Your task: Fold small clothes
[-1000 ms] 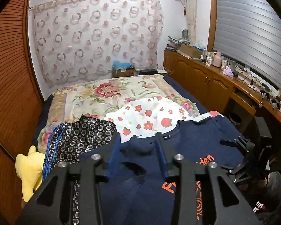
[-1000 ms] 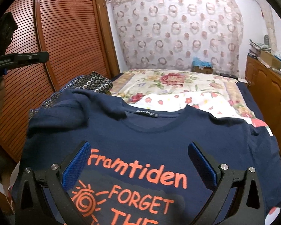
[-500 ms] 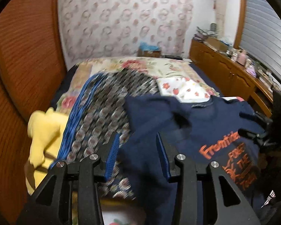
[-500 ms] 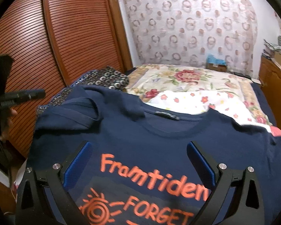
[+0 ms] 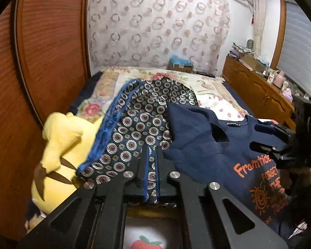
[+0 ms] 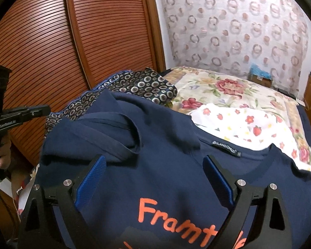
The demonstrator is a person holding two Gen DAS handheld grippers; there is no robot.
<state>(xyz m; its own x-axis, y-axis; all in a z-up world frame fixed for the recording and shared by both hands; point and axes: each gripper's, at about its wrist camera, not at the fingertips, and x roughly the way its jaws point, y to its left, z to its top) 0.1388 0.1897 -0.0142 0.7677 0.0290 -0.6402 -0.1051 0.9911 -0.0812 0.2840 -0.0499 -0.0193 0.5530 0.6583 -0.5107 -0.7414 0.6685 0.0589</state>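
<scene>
A navy T-shirt (image 6: 155,166) with orange "Framtiden" print lies on the bed, its left sleeve folded in over the chest; it also shows in the left wrist view (image 5: 213,153). My right gripper (image 6: 154,178) is open and empty, hovering just above the shirt's chest. My left gripper (image 5: 152,166) has its fingers nearly together over the edge of a dark circle-patterned cloth (image 5: 139,128), left of the shirt; I cannot tell if it pinches the cloth. The left gripper's side shows at the left edge of the right wrist view (image 6: 20,114).
A yellow plush toy (image 5: 60,145) lies at the bed's left edge. A white strawberry-print garment (image 6: 244,124) lies beyond the shirt on the floral bedspread (image 6: 217,87). Slatted wooden wardrobe doors (image 6: 51,51) stand left; a wooden counter (image 5: 259,91) runs along the right.
My left gripper let go of the shirt's sleeve, swung left over the patterned cloth and narrowed its fingers. My right gripper stayed open and moved forward and lower over the shirt.
</scene>
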